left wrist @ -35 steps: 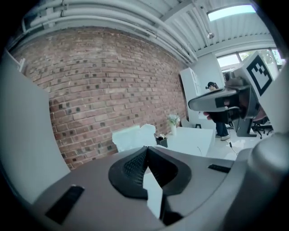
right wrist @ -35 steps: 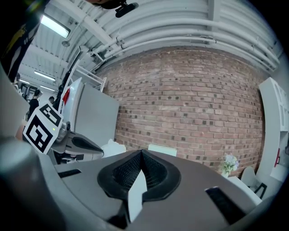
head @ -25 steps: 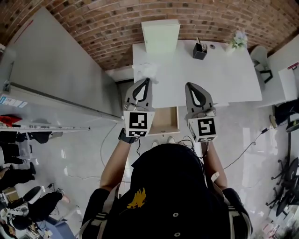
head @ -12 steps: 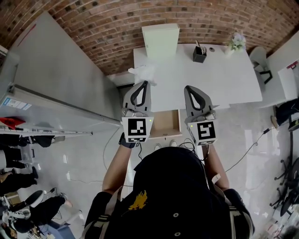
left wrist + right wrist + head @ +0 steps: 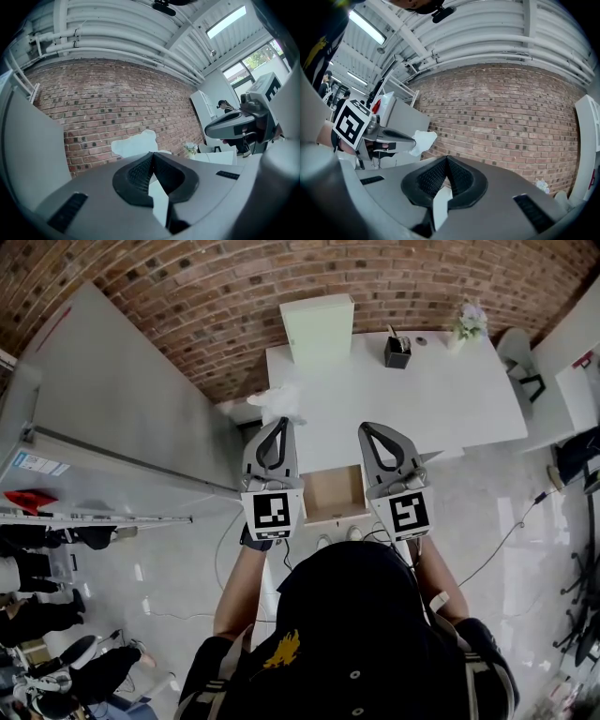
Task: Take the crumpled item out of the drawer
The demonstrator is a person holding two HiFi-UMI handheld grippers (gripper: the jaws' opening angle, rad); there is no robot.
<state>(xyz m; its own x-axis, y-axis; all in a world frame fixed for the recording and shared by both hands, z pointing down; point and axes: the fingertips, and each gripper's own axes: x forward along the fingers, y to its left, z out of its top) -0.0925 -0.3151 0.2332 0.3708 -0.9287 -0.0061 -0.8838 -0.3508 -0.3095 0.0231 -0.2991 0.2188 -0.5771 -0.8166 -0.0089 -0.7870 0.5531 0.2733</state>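
Overlooking white table [image 5: 450,399] against brick wall [image 5: 187,296], peering past black cap [image 5: 347,615]. Noting pale green box [image 5: 319,324], black pen cup [image 5: 397,351], small plant [image 5: 469,320] along far edge. Pinching crumpled white item [image 5: 277,401] in left gripper [image 5: 282,420] tips, over table's left corner, clear of open drawer [image 5: 335,495]. Pressing right gripper [image 5: 361,426] jaws together on nothing.

Crumpled white paper [image 5: 273,401] sits pinched at the left hand-held gripper's [image 5: 281,421] tip, centre frame. Just below, the drawer [image 5: 335,495] stands open.
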